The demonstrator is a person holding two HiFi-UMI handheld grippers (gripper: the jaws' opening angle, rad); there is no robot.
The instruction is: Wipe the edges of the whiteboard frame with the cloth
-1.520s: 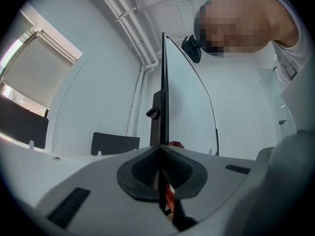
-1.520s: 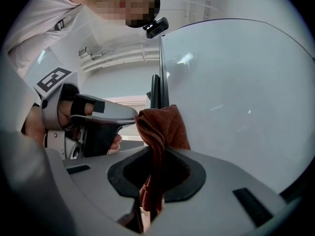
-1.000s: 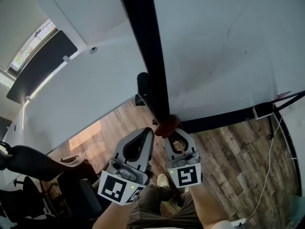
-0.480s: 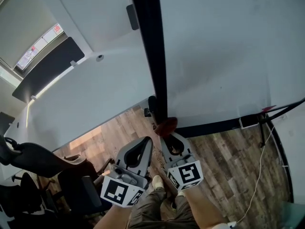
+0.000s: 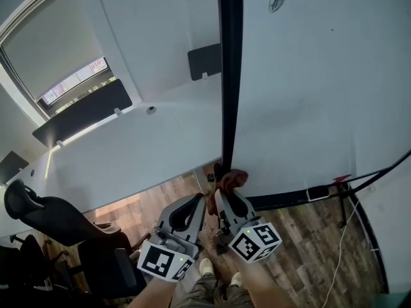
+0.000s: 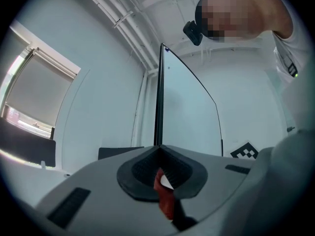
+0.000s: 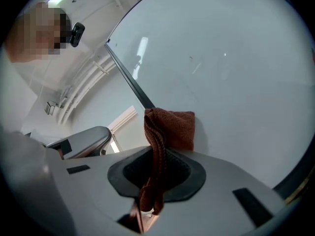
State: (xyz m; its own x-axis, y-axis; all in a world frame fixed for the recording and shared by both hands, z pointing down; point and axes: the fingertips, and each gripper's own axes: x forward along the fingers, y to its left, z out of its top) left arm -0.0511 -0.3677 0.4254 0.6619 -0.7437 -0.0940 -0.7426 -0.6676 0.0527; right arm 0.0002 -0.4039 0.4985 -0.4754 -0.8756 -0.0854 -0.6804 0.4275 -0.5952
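Right tool (image 5: 224, 193) and cloth (image 5: 234, 178) lower in view than before, at frame corner (image 5: 226, 154)

An office: a whiteboard (image 5: 308, 76), long white desk (image 5: 128, 153) and black office chair (image 5: 48, 215).

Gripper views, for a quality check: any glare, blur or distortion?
Right gripper view: a glare streak on the whiteboard, the cloth sharp, corners vignetted black. Left gripper view: same dark vignette, the frame sharp.
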